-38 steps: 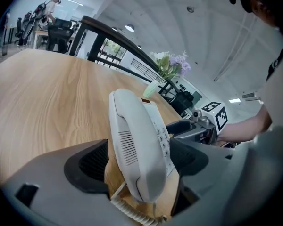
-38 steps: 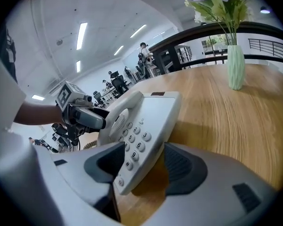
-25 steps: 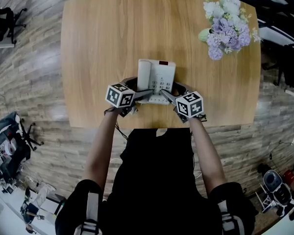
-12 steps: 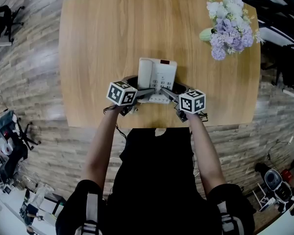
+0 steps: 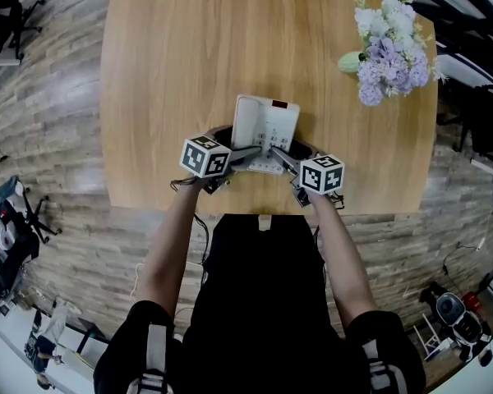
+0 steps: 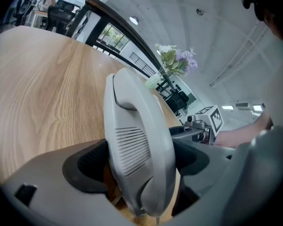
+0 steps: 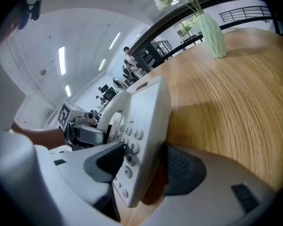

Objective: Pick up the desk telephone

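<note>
The white plastic desk telephone [image 5: 264, 130] sits near the front middle of the pale wooden bench [image 5: 172, 80], and the step in hand looks like the grasp just before the lift. The left gripper [image 6: 141, 168] has its jaws clamped across the curved handset [image 6: 134, 140]. The right gripper [image 7: 141, 166] has its jaws clamped on the keypad [image 7: 129, 147] side, one pad on the buttons and one under the base. Next, both should rise together and level, so the handset does not slip off. The head view shows placement but hides the contact. The gripper views show the pads' grip, and the green vase of white and lilac flowers [image 7: 211, 34] well apart.
</note>
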Demonstrator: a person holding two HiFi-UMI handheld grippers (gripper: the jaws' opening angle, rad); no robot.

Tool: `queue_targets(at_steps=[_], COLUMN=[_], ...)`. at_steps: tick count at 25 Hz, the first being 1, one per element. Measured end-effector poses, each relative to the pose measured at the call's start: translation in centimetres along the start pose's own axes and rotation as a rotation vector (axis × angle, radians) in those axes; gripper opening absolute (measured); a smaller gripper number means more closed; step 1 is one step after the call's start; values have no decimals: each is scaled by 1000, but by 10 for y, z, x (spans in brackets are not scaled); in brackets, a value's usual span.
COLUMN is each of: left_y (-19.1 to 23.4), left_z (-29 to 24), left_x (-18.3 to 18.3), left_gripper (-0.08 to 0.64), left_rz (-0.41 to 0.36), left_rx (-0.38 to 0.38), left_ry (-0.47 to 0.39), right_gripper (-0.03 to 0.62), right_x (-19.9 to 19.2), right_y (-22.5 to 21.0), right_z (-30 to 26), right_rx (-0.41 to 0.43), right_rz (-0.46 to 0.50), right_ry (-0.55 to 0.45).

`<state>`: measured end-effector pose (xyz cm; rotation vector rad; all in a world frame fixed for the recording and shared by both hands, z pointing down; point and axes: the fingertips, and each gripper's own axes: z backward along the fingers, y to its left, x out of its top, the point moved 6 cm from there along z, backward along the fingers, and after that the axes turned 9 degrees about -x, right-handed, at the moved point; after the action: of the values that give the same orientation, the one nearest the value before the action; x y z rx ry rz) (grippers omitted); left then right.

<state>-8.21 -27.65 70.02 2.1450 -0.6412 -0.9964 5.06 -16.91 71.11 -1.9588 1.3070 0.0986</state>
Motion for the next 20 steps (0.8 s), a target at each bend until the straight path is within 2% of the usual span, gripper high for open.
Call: queue_targets(at_steps=[10,17,20], left_y=[-1,-4,-7], left_z=[1,8,9], left_x=[-1,-10,-13], left_gripper=[403,403,403], left_rz=[19,77,80], left_rx=[24,42,61], left_ry=[-36,-91,-102], right_gripper=[264,261,261], right_x=[2,11,13], right_y=[-1,5,5], right_z=[0,1,1], right_rx=[-2,5,18], right_rz=[-14,69,101], right_ry=[-2,17,32])
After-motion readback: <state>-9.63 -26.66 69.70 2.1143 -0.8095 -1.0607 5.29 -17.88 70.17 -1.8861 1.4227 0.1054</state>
